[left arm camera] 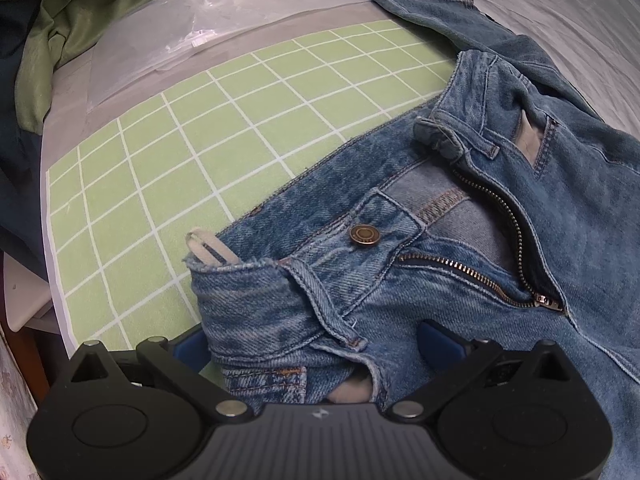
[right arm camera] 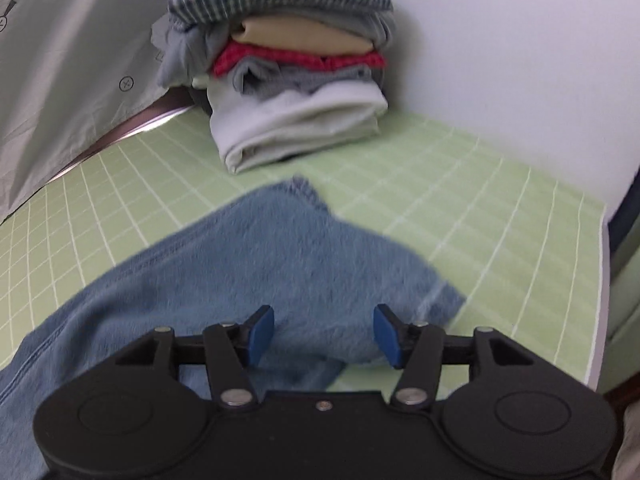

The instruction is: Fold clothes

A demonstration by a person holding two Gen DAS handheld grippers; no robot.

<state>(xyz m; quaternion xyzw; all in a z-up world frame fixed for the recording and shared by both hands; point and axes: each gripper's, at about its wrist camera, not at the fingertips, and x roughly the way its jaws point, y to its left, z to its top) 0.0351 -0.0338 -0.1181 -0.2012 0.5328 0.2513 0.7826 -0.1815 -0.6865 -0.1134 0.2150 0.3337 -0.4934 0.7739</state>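
Blue jeans [left arm camera: 460,216] lie on the green grid mat [left arm camera: 192,148], fly unzipped, brass button [left arm camera: 363,235] showing. My left gripper [left arm camera: 316,340] is open, its blue pads on either side of the bunched waistband; the left pad is mostly hidden by denim. In the right wrist view a jeans leg [right arm camera: 248,264] lies across the mat [right arm camera: 500,220]. My right gripper [right arm camera: 324,336] is open just above the leg's end, holding nothing.
A stack of folded clothes [right arm camera: 296,80] stands at the back of the mat by a white wall. Green fabric [left arm camera: 80,12] and clear plastic sheet [left arm camera: 224,12] lie beyond the mat's far left. The mat's right edge [right arm camera: 600,280] drops off.
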